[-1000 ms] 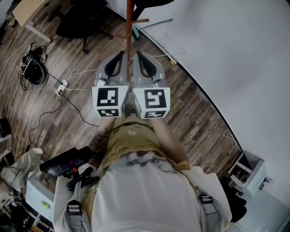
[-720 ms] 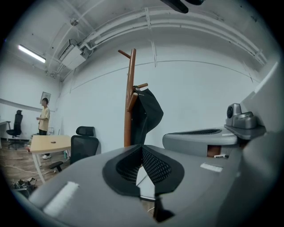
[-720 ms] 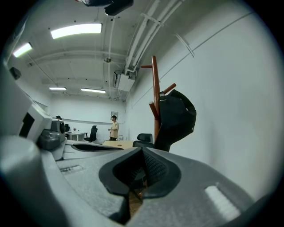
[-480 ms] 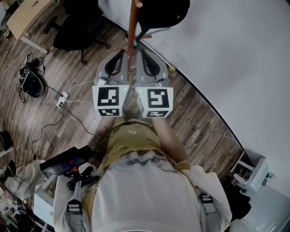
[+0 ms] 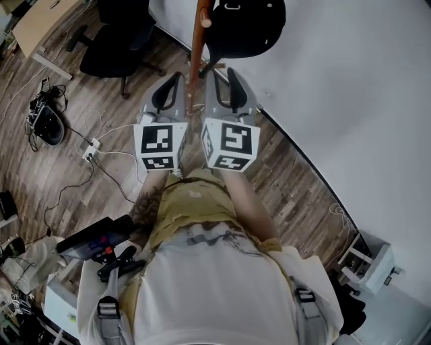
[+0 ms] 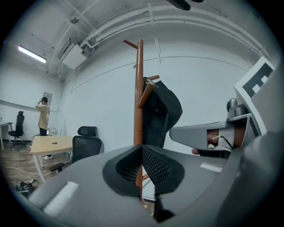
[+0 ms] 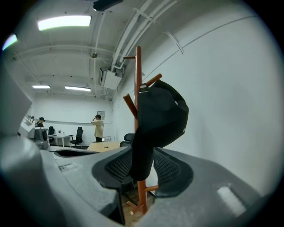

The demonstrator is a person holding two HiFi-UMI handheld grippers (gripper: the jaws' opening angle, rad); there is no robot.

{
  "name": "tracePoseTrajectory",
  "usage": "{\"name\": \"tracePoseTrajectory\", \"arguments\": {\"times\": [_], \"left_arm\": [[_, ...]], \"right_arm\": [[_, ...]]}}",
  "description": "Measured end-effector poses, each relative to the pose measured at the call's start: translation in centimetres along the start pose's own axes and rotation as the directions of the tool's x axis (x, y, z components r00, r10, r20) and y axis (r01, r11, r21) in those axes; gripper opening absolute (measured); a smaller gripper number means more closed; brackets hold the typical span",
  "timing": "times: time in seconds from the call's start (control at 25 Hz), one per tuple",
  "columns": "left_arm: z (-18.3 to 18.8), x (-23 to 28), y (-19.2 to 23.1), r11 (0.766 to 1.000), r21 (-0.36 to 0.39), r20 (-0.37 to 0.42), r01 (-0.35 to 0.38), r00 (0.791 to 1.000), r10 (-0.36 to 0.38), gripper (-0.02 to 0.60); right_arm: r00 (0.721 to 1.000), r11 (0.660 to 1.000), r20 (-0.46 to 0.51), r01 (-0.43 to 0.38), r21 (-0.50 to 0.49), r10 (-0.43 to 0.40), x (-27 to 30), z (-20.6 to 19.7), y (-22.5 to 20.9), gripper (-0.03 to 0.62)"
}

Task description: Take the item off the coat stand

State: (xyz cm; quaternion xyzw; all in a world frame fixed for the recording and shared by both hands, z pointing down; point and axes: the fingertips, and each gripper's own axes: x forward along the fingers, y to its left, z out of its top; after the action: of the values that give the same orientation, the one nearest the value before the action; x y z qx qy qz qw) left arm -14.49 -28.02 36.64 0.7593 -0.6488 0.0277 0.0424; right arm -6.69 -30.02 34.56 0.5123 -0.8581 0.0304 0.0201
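Observation:
A brown wooden coat stand (image 5: 197, 40) rises just ahead of me, and a black cap (image 5: 246, 23) hangs on one of its pegs. In the left gripper view the stand's pole (image 6: 139, 93) and the cap (image 6: 162, 113) sit straight ahead. My left gripper (image 6: 141, 150) is shut and empty, low beside the pole (image 5: 168, 94). My right gripper (image 5: 232, 84) points at the cap (image 7: 159, 115). Its jaws (image 7: 142, 158) are opening, and the cap's lower edge shows in the gap between the pads without touching them.
A black office chair (image 5: 121, 30) and a wooden desk (image 5: 34, 20) stand to the left. Cables and a power strip (image 5: 91, 131) lie on the wood floor. A white curved wall (image 5: 350, 81) runs behind the stand. People stand far off (image 7: 97, 127).
Both grippers have risen toward the stand, and the cap has come fully into the head view. The right gripper's jaws have parted; the left ones stay together.

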Motion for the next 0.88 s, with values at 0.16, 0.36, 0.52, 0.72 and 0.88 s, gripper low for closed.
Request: {"name": "tracePoseTrajectory", "arguments": {"times": [0.16,0.36,0.52,0.72,0.88], "left_arm": [[1.1,0.3,0.5,0.999,0.006,0.006,-0.033,0.999,0.033,-0.002],[1.9,1.2,1.7,0.997,0.018,0.007,-0.074,0.997,0.074,-0.002],[1.9,1.8,2.3,0.997,0.005,-0.004,-0.076,0.997,0.076,-0.002],[2.7,2.0,2.3,0.997,0.014,0.039,-0.075,0.996,0.074,-0.002],[3.1,1.7,2.5,0.998,0.015,0.042,-0.062,0.997,0.061,-0.002]], "right_arm": [[0.999,0.998,-0.018,-0.038,0.058,0.039,1.1,0.7,0.2,0.215],[0.994,0.988,-0.033,-0.098,0.116,0.102,3.2,1.0,0.8,0.278],[0.987,0.977,-0.035,-0.147,0.151,0.154,3.8,1.2,1.7,0.312],[0.987,0.971,-0.065,-0.135,0.195,0.15,4.7,0.1,1.4,0.341],[0.987,0.964,-0.085,-0.113,0.241,0.137,5.7,-0.1,2.0,0.356]]}}
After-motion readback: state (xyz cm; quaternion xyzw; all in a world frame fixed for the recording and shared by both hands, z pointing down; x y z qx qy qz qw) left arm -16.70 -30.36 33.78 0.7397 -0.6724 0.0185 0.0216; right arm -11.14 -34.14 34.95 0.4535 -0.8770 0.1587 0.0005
